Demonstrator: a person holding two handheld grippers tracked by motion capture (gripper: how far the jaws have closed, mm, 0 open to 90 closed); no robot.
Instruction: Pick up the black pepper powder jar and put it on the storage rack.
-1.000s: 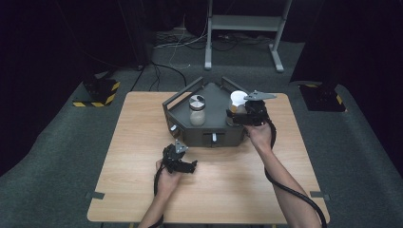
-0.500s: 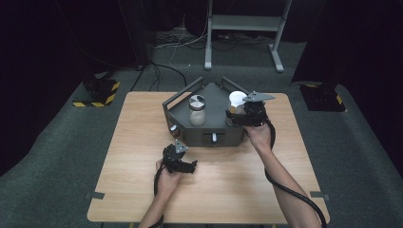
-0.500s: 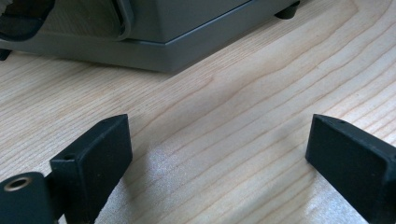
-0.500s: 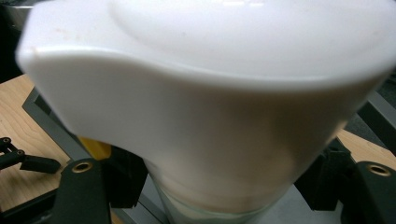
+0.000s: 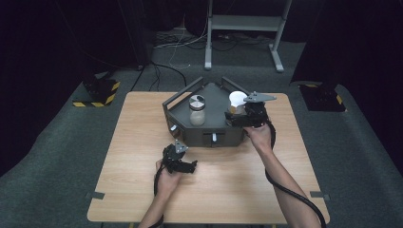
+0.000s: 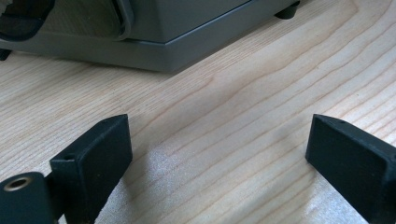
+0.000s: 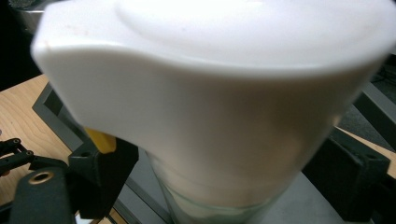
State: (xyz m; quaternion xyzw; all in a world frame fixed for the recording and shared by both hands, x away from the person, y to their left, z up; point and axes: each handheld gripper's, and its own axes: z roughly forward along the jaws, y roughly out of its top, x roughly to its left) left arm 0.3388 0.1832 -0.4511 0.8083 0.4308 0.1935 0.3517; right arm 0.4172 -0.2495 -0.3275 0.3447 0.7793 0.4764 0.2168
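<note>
A glass jar with a broad white lid [image 5: 236, 99] stands at the right end of the dark grey tray [image 5: 216, 95]. My right gripper [image 5: 238, 115] reaches around it from the near side. In the right gripper view its jaws have just been opening and stand a little off the glass on both sides of the white-lidded jar [image 7: 224, 93], so the right gripper [image 7: 229, 186] is open with the jar between them. A second jar with a grey-and-white lid [image 5: 197, 110] stands mid-tray. My left gripper [image 5: 182, 159] [image 6: 219, 140] rests open on the wooden table [image 5: 133, 142], nothing between its fingers.
The tray has raised bar handles [image 5: 183, 92] along its back edges and small knobs [image 5: 214, 137] on its front wall; its base [image 6: 154, 44] lies just ahead of the left gripper. A cable [image 5: 294, 194] trails from the right gripper along the forearm. Floor surrounds the table.
</note>
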